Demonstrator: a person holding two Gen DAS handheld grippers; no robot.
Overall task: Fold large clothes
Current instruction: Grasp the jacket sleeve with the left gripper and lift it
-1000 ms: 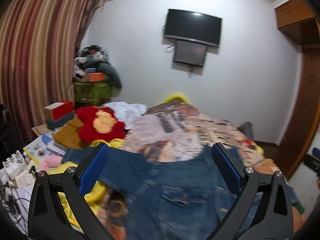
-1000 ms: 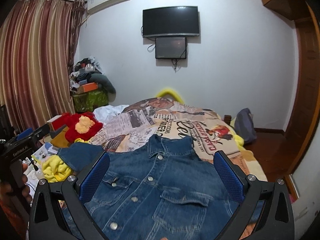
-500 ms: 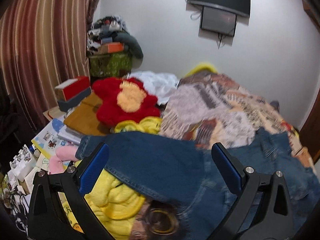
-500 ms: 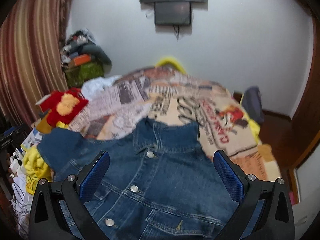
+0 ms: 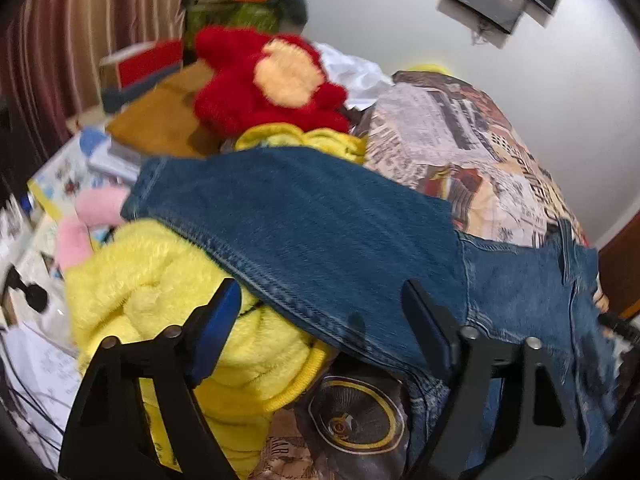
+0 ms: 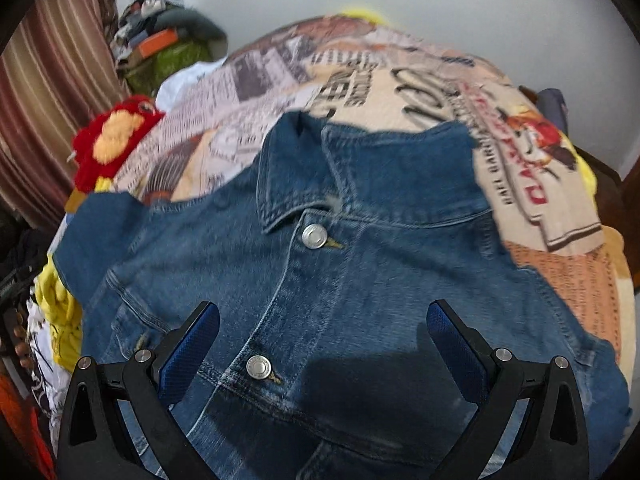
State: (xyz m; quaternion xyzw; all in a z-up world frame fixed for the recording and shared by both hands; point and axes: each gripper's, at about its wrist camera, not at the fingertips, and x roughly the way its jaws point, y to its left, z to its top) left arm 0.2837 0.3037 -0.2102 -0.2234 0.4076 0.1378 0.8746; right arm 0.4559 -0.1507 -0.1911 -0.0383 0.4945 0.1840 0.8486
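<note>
The left gripper (image 5: 320, 304) is being closed over the denim jacket's sleeve (image 5: 304, 224) at the bed's (image 6: 420, 80) left edge, nothing pinched yet. The yellow fleece (image 5: 160, 280) underneath is probably being risked too, blurry though. The right gripper (image 6: 324, 328) is being held wide apart above the jacket front.

One denim jacket (image 6: 360, 280) is counted on the bed, with two metal snap buttons (image 6: 313, 236) seen down its front. One red plush toy (image 5: 264, 84), one yellow fleece garment (image 5: 160, 280) and one pink plush item (image 5: 92, 216) are counted at the bed's left edge. One red box (image 5: 140, 64) is seen beyond them.
</note>
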